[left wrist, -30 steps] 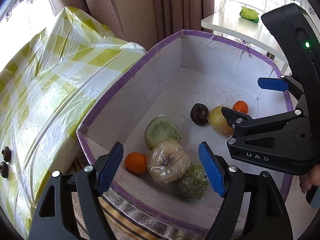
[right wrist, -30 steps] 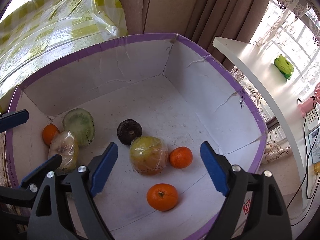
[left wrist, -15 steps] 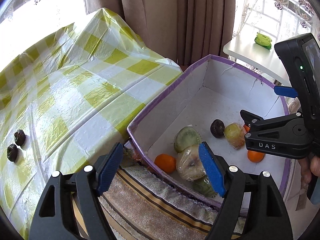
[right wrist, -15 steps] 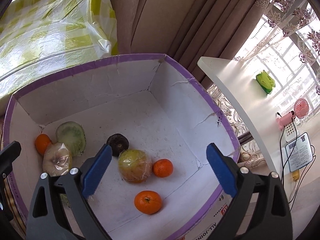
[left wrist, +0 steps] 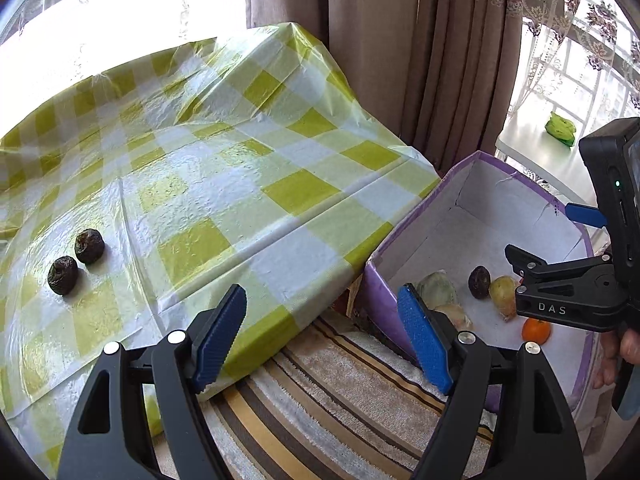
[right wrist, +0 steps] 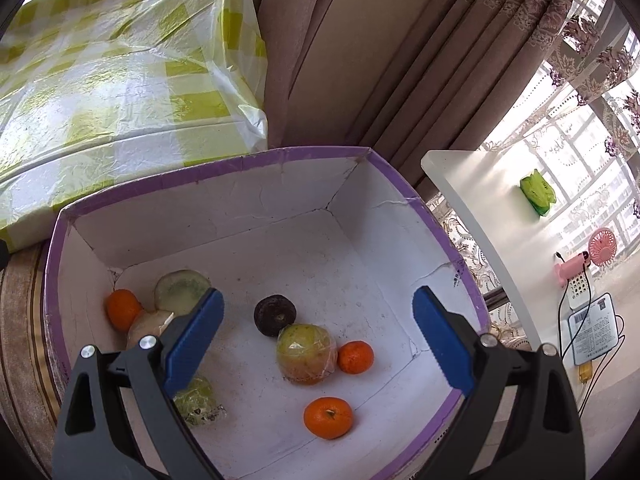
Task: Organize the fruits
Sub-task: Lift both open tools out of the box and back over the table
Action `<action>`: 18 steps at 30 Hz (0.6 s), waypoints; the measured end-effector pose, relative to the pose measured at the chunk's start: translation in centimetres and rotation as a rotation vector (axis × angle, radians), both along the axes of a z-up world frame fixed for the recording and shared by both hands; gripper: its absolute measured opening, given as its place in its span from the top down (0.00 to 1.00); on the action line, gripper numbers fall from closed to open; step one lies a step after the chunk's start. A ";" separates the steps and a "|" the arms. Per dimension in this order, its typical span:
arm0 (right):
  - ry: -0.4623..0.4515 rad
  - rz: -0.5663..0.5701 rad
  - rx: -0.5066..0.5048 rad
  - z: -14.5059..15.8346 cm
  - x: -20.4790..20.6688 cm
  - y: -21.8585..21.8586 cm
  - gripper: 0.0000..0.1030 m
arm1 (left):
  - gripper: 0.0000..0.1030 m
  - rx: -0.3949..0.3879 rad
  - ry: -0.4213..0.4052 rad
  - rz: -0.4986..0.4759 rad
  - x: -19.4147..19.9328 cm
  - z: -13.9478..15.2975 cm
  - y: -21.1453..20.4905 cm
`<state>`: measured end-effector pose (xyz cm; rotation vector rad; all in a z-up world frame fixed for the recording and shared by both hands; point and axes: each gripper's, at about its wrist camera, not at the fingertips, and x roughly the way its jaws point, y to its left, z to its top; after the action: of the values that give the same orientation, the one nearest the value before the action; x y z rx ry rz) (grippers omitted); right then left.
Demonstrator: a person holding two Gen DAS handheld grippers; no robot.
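Observation:
A purple-rimmed white box (right wrist: 224, 168) (left wrist: 472, 160) holds several fruits: an orange (right wrist: 328, 417), a smaller orange (right wrist: 355, 357), a wrapped yellow-green fruit (right wrist: 306, 353), a dark round fruit (right wrist: 275, 315), another orange (right wrist: 122, 308) and wrapped pale fruits. My right gripper (right wrist: 318, 338) hangs open above the box, nothing between its fingers. My left gripper (left wrist: 322, 334) is open and empty over the table's near corner. Two dark wrinkled fruits (left wrist: 89, 245) (left wrist: 62, 275) lie on the checked tablecloth (left wrist: 208, 184) at far left. The right gripper (left wrist: 568, 236) shows at the right edge of the left wrist view.
A striped rug (left wrist: 320, 408) covers the floor between table and box. Brown curtains (right wrist: 360, 60) hang behind. A white side table (right wrist: 500, 208) at right carries a green object (right wrist: 538, 194), a pink fan (right wrist: 600, 248) and a cabled device. A hand (left wrist: 616, 356) holds the right gripper.
The left wrist view swung left from the box to the table; the two dark fruits came into sight. The right gripper rose above the box and its jaws widened.

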<state>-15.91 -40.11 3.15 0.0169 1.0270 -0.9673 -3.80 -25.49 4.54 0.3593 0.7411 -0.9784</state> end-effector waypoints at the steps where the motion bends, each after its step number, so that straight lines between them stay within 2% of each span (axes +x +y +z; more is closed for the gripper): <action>1: 0.001 0.006 0.003 0.0 0.3 0.1 0.07 | 0.26 -0.004 0.002 0.007 0.3 0.0 0.2; 18: -0.008 0.080 0.004 0.7 4.7 2.1 0.07 | 0.26 -0.044 -0.001 0.163 5.9 0.5 4.7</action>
<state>-11.18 -37.99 3.88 -0.0166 1.0148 -0.8914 2.14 -20.79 5.06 0.2571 0.7349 -0.8389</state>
